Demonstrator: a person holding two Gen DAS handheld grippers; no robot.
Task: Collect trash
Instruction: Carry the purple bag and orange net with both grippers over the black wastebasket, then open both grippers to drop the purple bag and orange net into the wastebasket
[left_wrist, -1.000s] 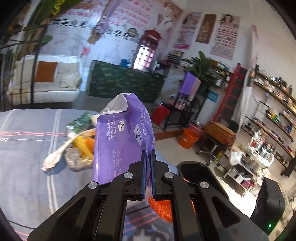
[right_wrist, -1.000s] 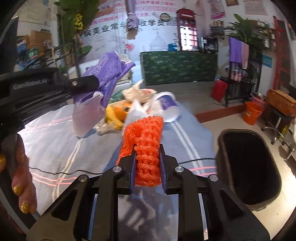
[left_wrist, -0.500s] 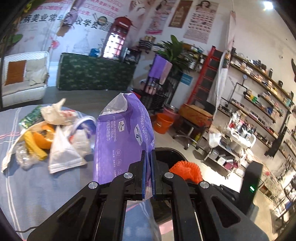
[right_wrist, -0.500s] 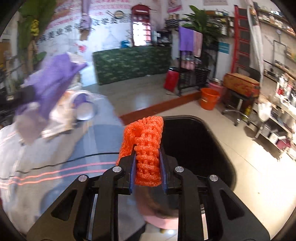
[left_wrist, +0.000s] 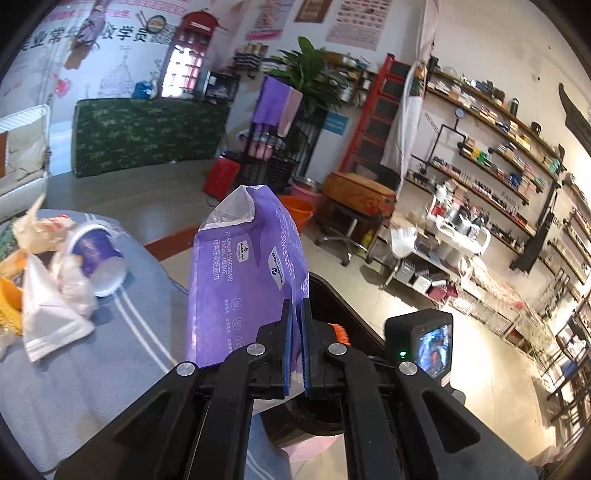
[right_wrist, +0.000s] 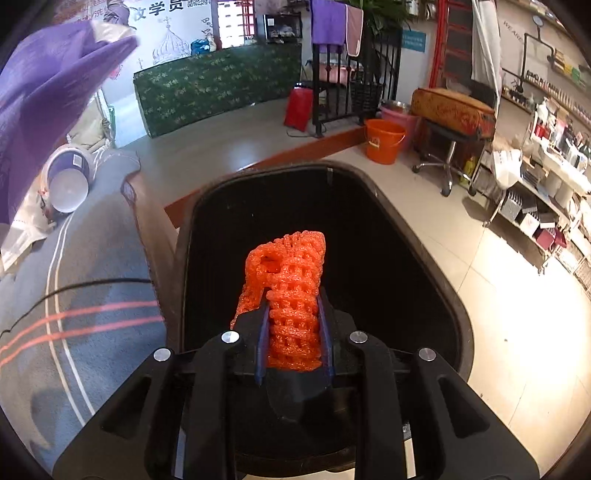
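right jaws clenched on orange foam mesh sleeve, centre frame over black plastic bin | left jaws clenched on purple tissue wrapper, mid-frame beside bin | I release only when squarely above the opening, sleeve first

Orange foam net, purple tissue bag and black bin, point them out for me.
orange foam net (right_wrist: 291, 280), right wrist view, on its mesh above the jaws.
purple tissue bag (left_wrist: 236, 280), left wrist view, on its printed face.
black bin (right_wrist: 384, 192), right wrist view, on its far rim.
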